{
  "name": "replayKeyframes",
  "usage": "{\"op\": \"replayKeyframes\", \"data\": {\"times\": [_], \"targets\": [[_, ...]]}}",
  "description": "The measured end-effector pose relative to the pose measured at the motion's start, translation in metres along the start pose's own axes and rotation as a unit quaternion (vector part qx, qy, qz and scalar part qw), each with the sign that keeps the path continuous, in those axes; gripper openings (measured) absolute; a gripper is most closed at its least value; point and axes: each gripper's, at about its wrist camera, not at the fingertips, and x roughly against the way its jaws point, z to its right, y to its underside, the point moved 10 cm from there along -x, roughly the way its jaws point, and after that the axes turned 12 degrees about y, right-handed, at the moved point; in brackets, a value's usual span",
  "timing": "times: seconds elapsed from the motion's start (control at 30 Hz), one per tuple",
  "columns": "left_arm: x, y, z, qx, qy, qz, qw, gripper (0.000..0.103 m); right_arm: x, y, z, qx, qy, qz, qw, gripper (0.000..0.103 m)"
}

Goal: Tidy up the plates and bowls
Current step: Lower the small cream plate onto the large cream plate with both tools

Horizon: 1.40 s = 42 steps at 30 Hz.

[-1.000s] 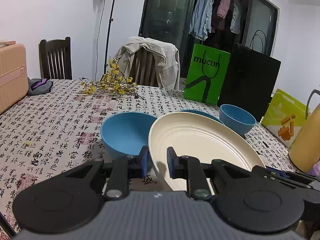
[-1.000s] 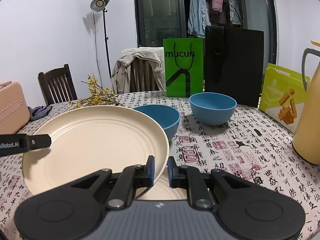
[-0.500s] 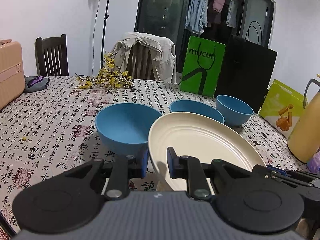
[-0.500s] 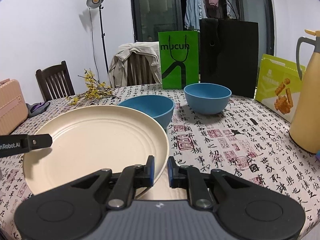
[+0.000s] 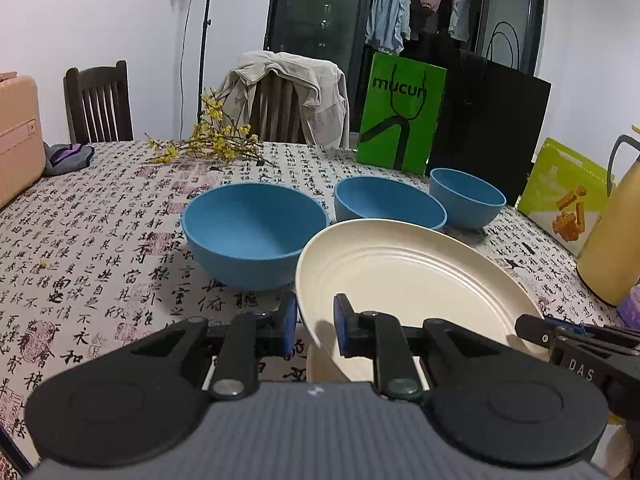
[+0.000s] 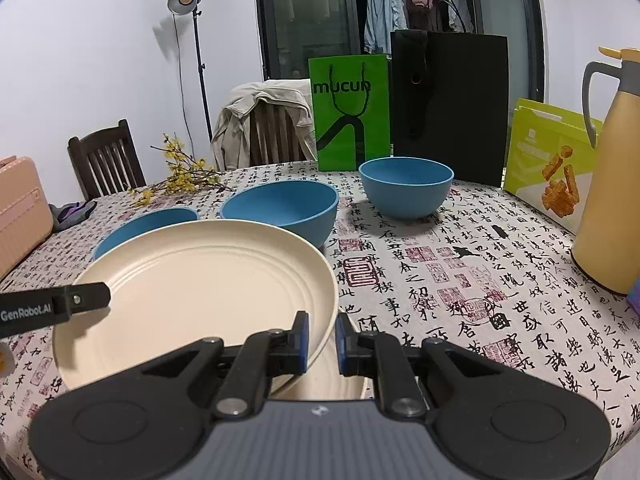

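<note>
A cream plate (image 5: 408,276) is held tilted above a second cream plate (image 6: 328,384) that lies on the table under it. My left gripper (image 5: 315,324) is shut on the plate's left rim. My right gripper (image 6: 321,338) is shut on its right rim (image 6: 324,312). Three blue bowls stand apart beyond the plate: a large one (image 5: 252,232), a middle one (image 5: 384,202) and a small one (image 5: 464,196). In the right wrist view they show as large (image 6: 140,226), middle (image 6: 284,208) and small (image 6: 406,186).
A yellow thermos (image 6: 612,184) stands at the right edge. A green bag (image 6: 352,116), a black bag (image 6: 452,104) and a lime snack box (image 6: 552,160) line the back. Yellow flowers (image 5: 212,140) lie at the back left, a pink case (image 5: 16,136) at the far left.
Both grippers have lifted the cream plate and drawn it back toward me; the view has risen, so all three bowls and the plate lying underneath now show.
</note>
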Motion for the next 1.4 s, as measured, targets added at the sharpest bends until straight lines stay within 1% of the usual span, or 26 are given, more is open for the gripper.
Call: {"op": "replayKeyframes", "data": {"times": [0.23,0.5,0.93,1.4], "targets": [[-0.005,0.008,0.003,-0.01,-0.003,-0.008,0.9999,0.019,0.0,0.006,0.004,0.0,0.003,-0.006,1.0,0.014],[-0.011,0.017,0.01,-0.033,-0.009,-0.011,0.9994,0.019,-0.003,0.017,0.008,0.002,0.008,-0.018,1.0,0.014],[-0.019,0.032,0.01,-0.045,-0.015,-0.03,0.9984,0.019,-0.005,0.027,0.011,0.009,0.016,-0.023,1.0,0.014],[-0.027,0.043,0.01,-0.056,-0.019,-0.041,0.9974,0.019,-0.007,0.032,0.011,0.027,0.031,-0.017,0.999,0.014]]}}
